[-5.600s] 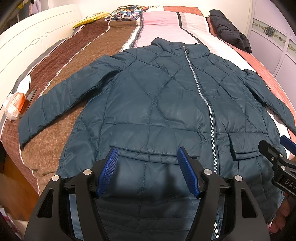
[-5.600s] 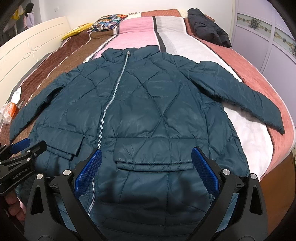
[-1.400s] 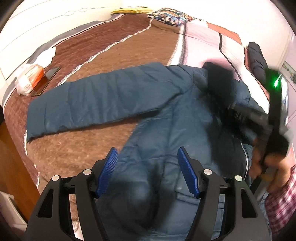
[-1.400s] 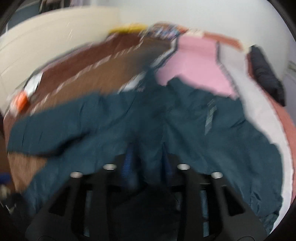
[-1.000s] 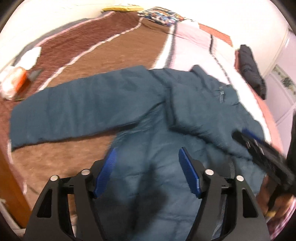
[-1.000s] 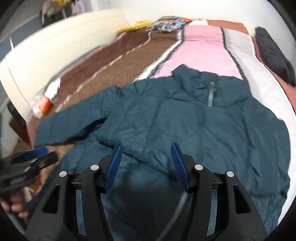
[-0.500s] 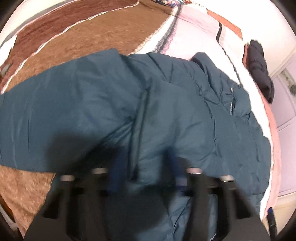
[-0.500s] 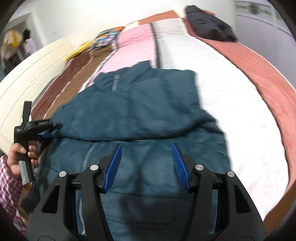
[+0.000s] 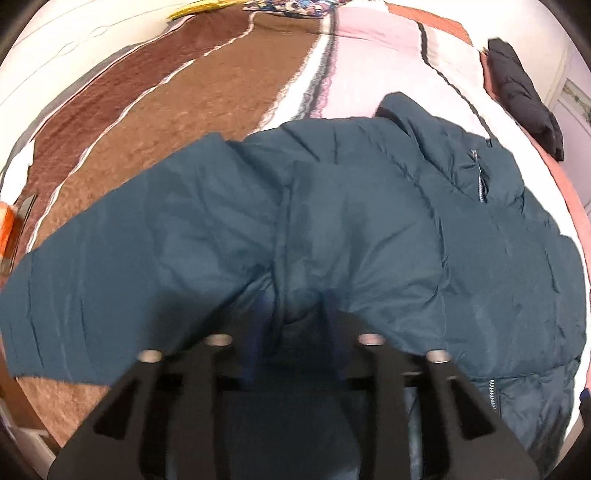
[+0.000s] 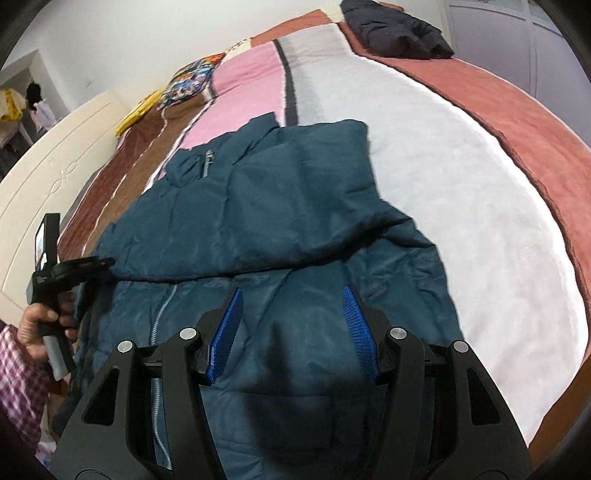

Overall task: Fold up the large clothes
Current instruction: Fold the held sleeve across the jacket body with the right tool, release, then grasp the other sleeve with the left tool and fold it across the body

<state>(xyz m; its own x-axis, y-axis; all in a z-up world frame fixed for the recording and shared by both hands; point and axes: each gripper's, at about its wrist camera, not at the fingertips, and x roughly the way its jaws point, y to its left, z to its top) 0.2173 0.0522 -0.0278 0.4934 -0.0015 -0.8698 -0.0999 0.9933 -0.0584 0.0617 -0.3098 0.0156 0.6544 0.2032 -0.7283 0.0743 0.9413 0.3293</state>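
A dark teal quilted jacket (image 10: 280,221) lies front up on the bed, zipper (image 10: 160,314) showing. Its right sleeve is folded across the chest. Its left sleeve (image 9: 122,258) stretches out to the left over the brown blanket. My left gripper (image 9: 293,317) has its fingers pushed into the jacket fabric at the cuff of the folded sleeve, near the armpit; the jaws are narrow and blurred. It also shows at the left of the right wrist view (image 10: 79,266). My right gripper (image 10: 291,325) is open and empty above the jacket's lower front.
The bed has a striped blanket of brown (image 9: 184,85), pink (image 10: 243,74), white (image 10: 461,192) and terracotta bands. A black garment (image 10: 399,29) lies at the far end. A patterned pillow (image 10: 188,83) and headboard (image 10: 48,155) are at the left.
My left gripper's jaws have narrowed from wide open and moved down onto the folded sleeve's end. My right gripper has swung right and stays open.
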